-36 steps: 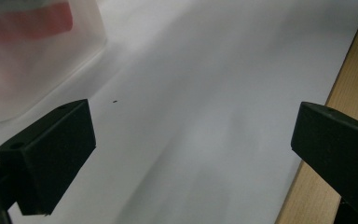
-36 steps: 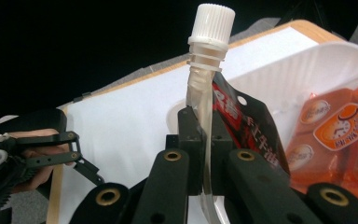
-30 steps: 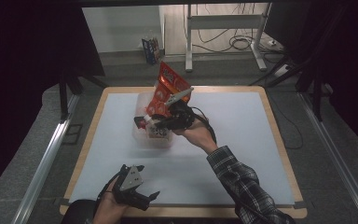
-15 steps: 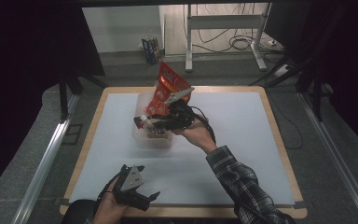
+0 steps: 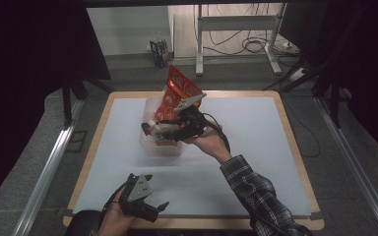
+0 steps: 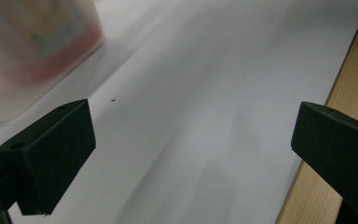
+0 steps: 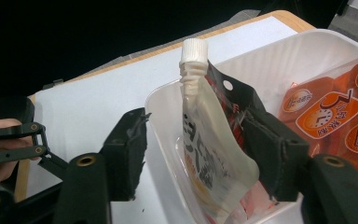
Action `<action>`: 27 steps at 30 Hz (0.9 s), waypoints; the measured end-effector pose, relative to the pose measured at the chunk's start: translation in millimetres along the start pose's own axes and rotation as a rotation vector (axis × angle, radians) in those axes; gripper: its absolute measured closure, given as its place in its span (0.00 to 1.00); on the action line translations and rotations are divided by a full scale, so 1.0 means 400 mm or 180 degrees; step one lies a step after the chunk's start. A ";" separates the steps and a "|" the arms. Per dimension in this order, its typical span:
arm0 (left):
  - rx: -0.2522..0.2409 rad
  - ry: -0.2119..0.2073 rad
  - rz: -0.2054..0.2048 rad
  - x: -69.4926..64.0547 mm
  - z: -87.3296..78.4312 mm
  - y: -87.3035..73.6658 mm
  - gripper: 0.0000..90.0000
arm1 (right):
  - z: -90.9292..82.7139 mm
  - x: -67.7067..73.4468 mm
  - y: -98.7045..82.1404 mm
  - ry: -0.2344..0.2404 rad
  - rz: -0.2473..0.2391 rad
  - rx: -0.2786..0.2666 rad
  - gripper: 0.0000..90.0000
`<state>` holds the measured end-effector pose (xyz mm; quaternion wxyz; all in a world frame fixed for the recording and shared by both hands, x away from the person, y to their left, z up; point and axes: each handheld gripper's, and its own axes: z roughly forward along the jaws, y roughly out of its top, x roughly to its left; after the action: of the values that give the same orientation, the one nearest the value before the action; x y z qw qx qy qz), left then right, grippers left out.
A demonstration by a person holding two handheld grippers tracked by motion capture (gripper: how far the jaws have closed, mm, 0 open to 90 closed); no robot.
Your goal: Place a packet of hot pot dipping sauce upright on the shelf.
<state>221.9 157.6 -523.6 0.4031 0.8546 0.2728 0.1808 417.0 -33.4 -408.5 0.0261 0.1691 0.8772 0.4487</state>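
The right tongs (image 7: 193, 154) have just been opening and now stand apart around a spouted pouch (image 7: 209, 154). One pad sits clear of the pouch; the other lies close against its far side, and whether it touches I cannot tell. The pouch stands in a clear plastic tub (image 7: 279, 60), leaning on the near wall beside an orange snack bag (image 7: 335, 116). Its long axis runs up and down, white cap (image 7: 194, 49) on top. In the high view the tub (image 5: 150, 147) sits mid-counter (image 5: 256, 118). The left tongs (image 6: 193, 154) are wide open with nothing between them, above the white sheet near the counter's near edge.
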 end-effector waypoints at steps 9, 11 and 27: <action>0.0011 0.0002 0.0005 -0.001 0.001 0.000 0.00 | -0.009 0.009 -0.004 -0.0066 -0.0111 0.0037 0.31; 0.0011 0.0003 0.0006 -0.001 0.001 0.000 0.00 | -0.011 0.012 -0.004 -0.0087 -0.0148 0.0044 0.29; 0.0021 0.0000 0.0013 0.000 0.002 -0.001 0.00 | -0.029 0.020 -0.023 -0.0236 -0.0159 0.0054 0.14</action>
<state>222.2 157.2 -524.5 0.3999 0.8565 0.2716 0.1808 404.7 -44.9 -408.0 0.0682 0.1639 0.8833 0.4339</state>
